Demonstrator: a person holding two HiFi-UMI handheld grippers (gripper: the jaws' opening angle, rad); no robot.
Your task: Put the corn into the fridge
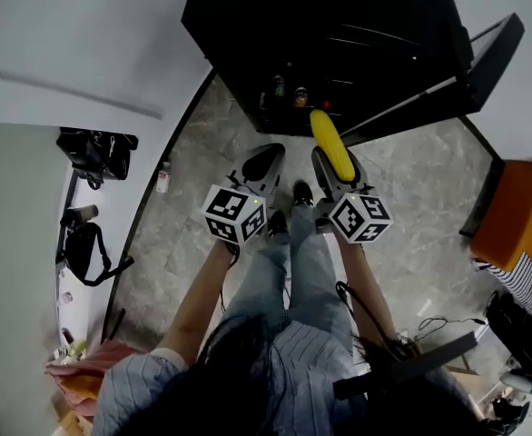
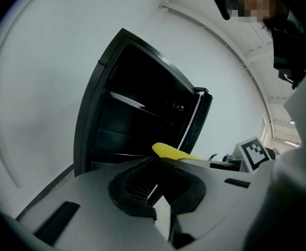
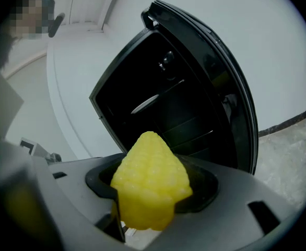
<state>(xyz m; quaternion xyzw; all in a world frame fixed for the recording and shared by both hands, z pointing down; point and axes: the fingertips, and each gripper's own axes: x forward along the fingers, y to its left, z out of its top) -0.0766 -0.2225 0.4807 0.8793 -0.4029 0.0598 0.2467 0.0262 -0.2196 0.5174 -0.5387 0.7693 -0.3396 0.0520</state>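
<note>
Right gripper (image 1: 334,173): clenched on the corn, jaws pressed against both flanks of the cob, aimed at the open front of the fridge.
Corn (image 3: 150,184): yellow, its pointed tip sticking out past the jaws toward the fridge; in the head view it lies just outside the fridge's lower edge, not inside.
Left gripper (image 1: 261,163): jaws drawn together with nothing between them, held just beside the right gripper and on the same side of the fridge, also facing it.
Marker cubes: one on each gripper, left (image 1: 234,213) and right (image 1: 359,218), at the ends away from the fridge.
Fridge (image 1: 339,34): black, standing against a white wall, its interior dark with pale shelf edges showing.
Fridge door (image 1: 448,80): swung wide open to the right of the cabinet.
Bottles (image 1: 289,91): two small ones low inside the fridge, too small to make out further.
Person (image 1: 293,271): stands facing the fridge in jeans, shoes (image 1: 302,193) near its front.
Floor (image 1: 411,207): grey stone, spreading out from the fridge's base.
Black bags (image 1: 98,153): on a white surface well to the left of the fridge.
Orange object (image 1: 516,216): well to the right of the fridge, beyond the door.
</note>
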